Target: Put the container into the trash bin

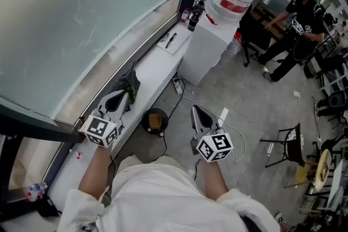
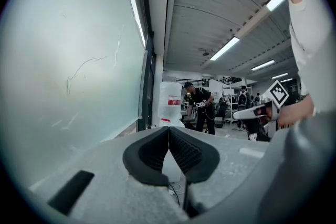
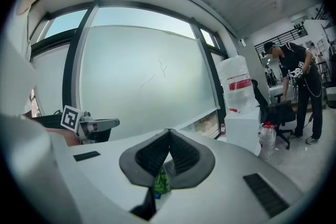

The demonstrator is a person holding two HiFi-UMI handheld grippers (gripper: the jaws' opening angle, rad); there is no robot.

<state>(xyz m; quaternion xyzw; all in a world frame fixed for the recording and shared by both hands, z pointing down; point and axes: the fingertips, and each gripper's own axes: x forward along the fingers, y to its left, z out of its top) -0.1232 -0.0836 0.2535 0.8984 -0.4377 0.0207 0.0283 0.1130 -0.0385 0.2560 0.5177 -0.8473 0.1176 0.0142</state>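
Both grippers are held up at about chest height with nothing between their pads. My left gripper [image 1: 123, 97] [image 2: 169, 131] is shut and hangs over the white window ledge [image 1: 157, 68]. My right gripper [image 1: 196, 111] [image 3: 169, 132] is shut too, over the floor. A small green container [image 1: 130, 93] [image 3: 160, 184] lies on something dark on the ledge, just past the left fingertips; the right gripper view shows it through the gap under the pads. A round black trash bin [image 1: 155, 119] with something brown inside stands on the floor between the two grippers.
A white water dispenser [image 1: 215, 30] [image 2: 170, 99] [image 3: 237, 86] with a wrapped bottle stands at the ledge's far end. Cables and a power strip [image 1: 178, 86] lie on the floor. A person in black [image 1: 296, 13] bends over a desk; a stool [image 1: 288, 144] stands at the right.
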